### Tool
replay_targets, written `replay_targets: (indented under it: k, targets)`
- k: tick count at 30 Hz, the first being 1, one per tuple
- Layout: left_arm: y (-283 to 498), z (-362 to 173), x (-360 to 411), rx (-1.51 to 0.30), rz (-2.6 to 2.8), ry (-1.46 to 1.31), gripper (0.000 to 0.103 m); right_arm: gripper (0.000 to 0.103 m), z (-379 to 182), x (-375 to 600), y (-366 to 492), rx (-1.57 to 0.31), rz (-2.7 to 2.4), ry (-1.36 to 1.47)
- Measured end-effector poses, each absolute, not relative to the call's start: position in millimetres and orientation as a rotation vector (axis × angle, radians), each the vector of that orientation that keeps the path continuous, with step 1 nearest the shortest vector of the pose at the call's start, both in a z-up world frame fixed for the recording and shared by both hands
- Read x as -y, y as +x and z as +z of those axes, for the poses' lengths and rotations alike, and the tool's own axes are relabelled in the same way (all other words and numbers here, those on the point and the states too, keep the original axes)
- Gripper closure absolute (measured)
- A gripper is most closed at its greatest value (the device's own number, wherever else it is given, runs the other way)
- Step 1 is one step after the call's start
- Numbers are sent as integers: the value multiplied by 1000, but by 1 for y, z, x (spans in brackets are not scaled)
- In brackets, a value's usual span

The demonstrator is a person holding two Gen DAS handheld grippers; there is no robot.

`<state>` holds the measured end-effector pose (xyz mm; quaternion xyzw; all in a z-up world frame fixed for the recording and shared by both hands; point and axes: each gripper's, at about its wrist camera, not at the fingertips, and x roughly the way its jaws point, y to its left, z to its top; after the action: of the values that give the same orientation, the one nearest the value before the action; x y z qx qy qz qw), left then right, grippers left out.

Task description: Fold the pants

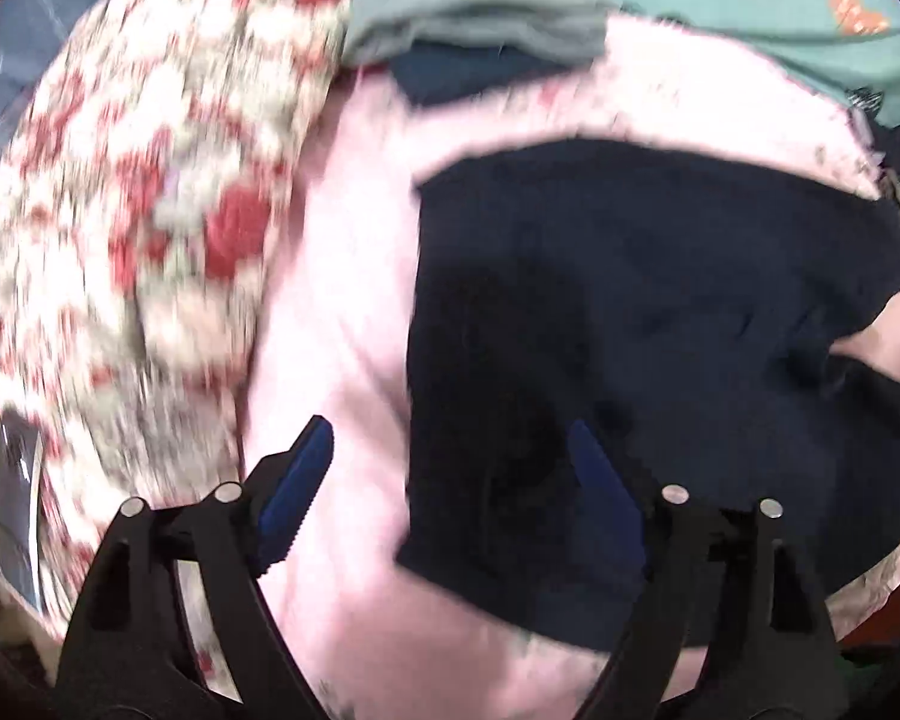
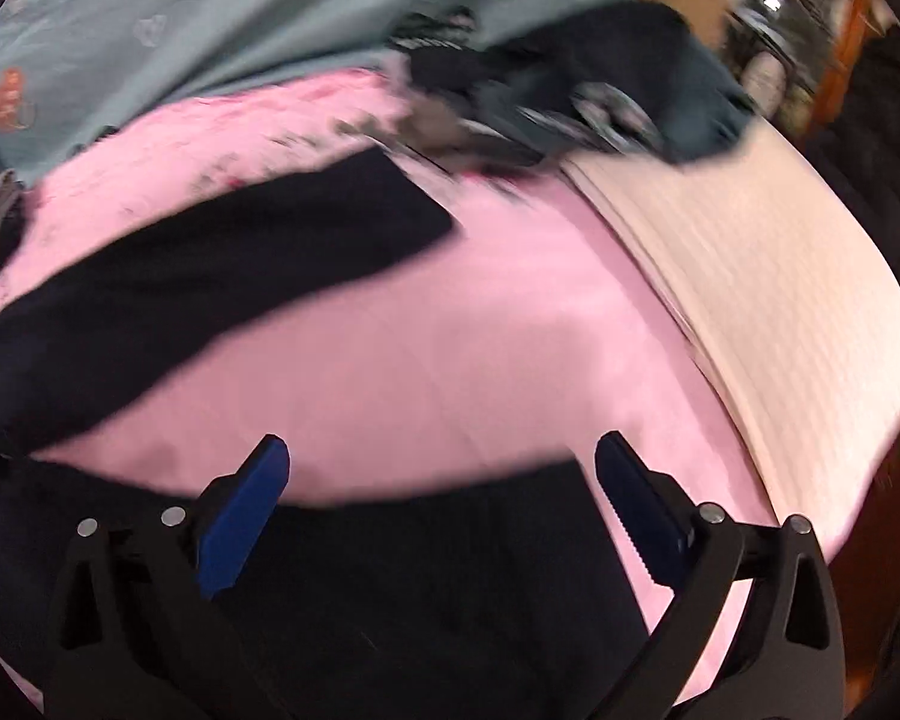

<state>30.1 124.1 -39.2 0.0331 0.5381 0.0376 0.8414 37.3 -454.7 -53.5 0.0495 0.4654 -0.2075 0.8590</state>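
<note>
Dark navy pants [image 1: 660, 324] lie spread on a pink sheet [image 1: 342, 276]. In the right wrist view the pants [image 2: 210, 276] show as two legs, one stretching toward the upper middle and one running under the gripper [image 2: 426, 570]. My left gripper [image 1: 450, 438] is open and empty, above the left edge of the pants. My right gripper [image 2: 441, 456] is open and empty, above the edge of the near leg where it meets the pink sheet. Both views are motion-blurred.
A red and white floral blanket [image 1: 150, 192] is heaped at the left. Folded teal and dark clothes [image 1: 480, 30] lie beyond the pants. A teal patterned sheet [image 2: 180, 18] lies behind. A cream ribbed mattress edge [image 2: 780, 300] runs along the right, with dark clothes [image 2: 600, 78] at its far end.
</note>
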Motion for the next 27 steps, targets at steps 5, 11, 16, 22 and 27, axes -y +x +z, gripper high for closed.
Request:
replay_targets:
  k: [5,11,16,22,27]
  targets:
    - [94,-47,-114,-1048,25,202,16,1,-56,404,148,-932,-136,-57]
    - [169,-81,-106,-1086,-77,301,16,21,-80,332,256,-981,178,-354]
    - [209,-97,-110,-1108,-138,321,16,23,-105,307,295,-1051,336,-450]
    - [222,-126,-99,-1230,-260,335,42,31,-136,301,318,-1146,375,-474]
    - [214,-128,-85,-1196,-256,424,81,88,-135,304,320,-1193,448,-314]
